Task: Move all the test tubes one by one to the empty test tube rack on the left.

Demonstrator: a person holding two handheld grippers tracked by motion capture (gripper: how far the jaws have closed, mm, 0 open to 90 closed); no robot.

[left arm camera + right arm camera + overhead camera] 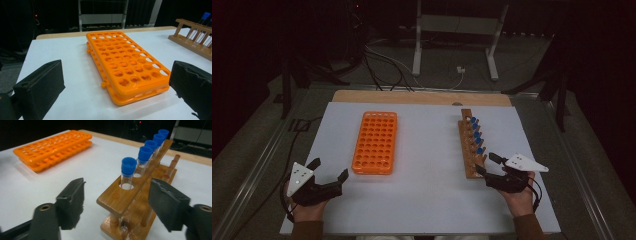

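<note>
An orange tube rack (375, 142) with many empty holes lies flat on the white mat (427, 200), left of centre. To the right stands a wooden rack (470, 160) holding several clear tubes with blue caps (477, 135). My left gripper (330, 168) rests near the orange rack's near left corner, jaws wide open. In the left gripper view the orange rack (125, 67) lies just ahead of the left gripper (116, 86). My right gripper (486, 163) is open. In the right gripper view the right gripper (120, 200) straddles the wooden rack's (117, 200) near end without touching it, and the nearest capped tube (129, 166) is just beyond.
A wooden strip (422, 96) borders the mat's far edge. Beyond the table, cables (387, 65) and a white metal stand (454, 40) sit on the dark floor. Metal rails (259, 165) run along both sides of the table.
</note>
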